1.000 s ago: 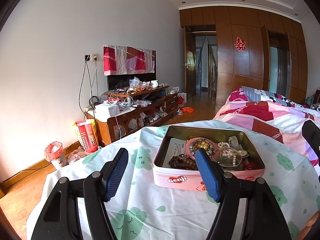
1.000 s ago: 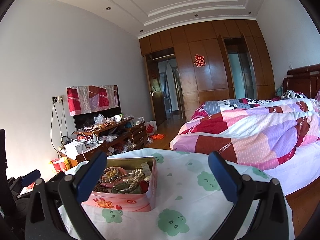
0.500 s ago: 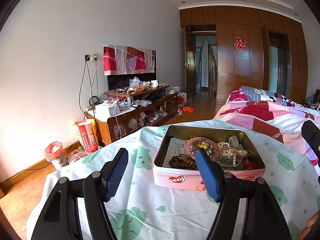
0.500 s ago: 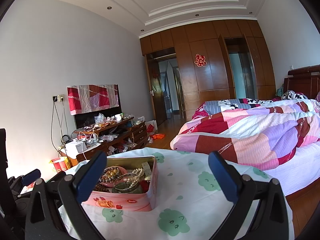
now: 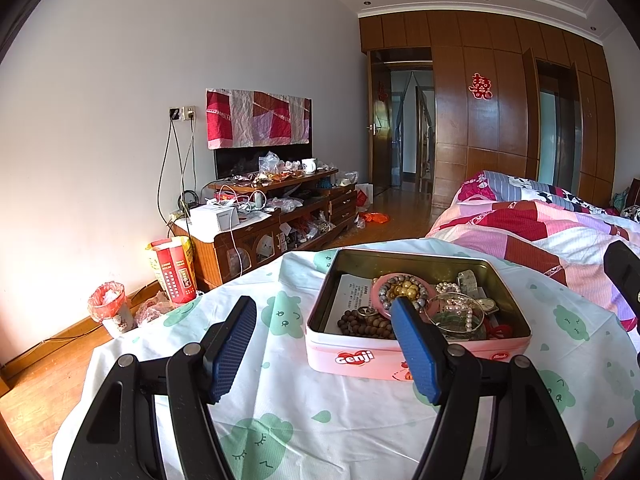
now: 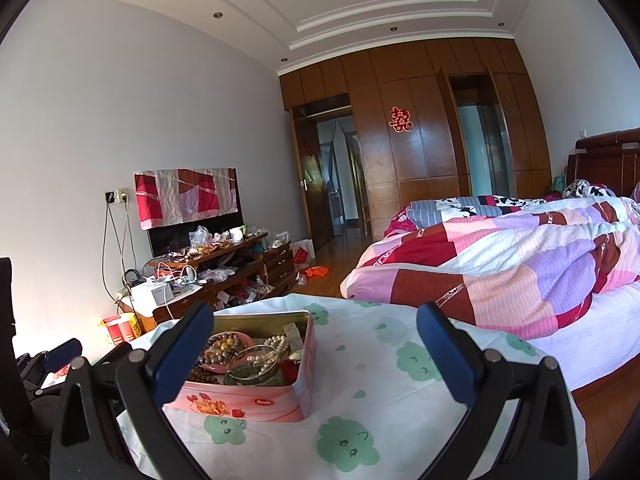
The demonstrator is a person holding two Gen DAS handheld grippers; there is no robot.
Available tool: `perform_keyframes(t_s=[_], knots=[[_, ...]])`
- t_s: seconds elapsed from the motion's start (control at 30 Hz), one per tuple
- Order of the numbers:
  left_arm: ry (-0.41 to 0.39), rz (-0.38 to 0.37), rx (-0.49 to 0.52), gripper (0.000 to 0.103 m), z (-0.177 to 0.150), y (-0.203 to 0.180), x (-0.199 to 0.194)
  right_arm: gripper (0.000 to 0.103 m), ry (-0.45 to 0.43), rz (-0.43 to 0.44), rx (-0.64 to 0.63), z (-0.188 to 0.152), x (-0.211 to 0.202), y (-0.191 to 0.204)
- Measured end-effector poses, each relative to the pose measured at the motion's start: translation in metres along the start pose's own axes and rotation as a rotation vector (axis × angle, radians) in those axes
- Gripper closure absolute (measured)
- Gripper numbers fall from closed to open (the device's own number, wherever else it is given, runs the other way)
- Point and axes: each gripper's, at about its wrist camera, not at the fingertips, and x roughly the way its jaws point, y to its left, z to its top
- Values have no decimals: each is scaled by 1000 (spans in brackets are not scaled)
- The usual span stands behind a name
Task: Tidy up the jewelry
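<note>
Tabletop [image 5: 360, 420] w/ cloud-print cloth carries a pink lidless tin [image 5: 400, 354], sitting mid-cloth. Jewelry is all heaped inside: paper sheet [image 5: 352, 296], pink dish [image 5: 378, 300] of beads, clear bangle [image 5: 460, 314] over pearls, brown bead strand [image 5: 366, 326], watch [image 5: 486, 304]. No pieces seen on the cloth. Fits either a jumble awaiting sorting or everything gathered back in; can't tell which. Left gripper [image 5: 324, 348] and right gripper [image 6: 316, 354]: fingers spread wide, holding nothing, hovering just short of the tin.

— What do you have around you?
— Pale walls [image 5: 100, 80], wood floor [image 5: 384, 228], brown wardrobe wall [image 6: 420, 128], open doorway [image 5: 404, 128].
— Furniture?
— Your cluttered TV cabinet [image 5: 280, 216] stands left; the bed [image 6: 520, 264] with patchwork quilt, right.
</note>
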Motion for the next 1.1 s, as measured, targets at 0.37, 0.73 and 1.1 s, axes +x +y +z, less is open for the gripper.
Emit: perform_keyframes(t_s=[0.37,0.73,1.1], knots=[[23,8,-7,33,-3,0,2,0,2,-1,1,-1,-1,0],[30,20,-8,33,-3,1,3,0,2,-1,2,0,-1,0],[46,31,-6,32,-3,2,4,0,10,-4,6,-4,-3,0]])
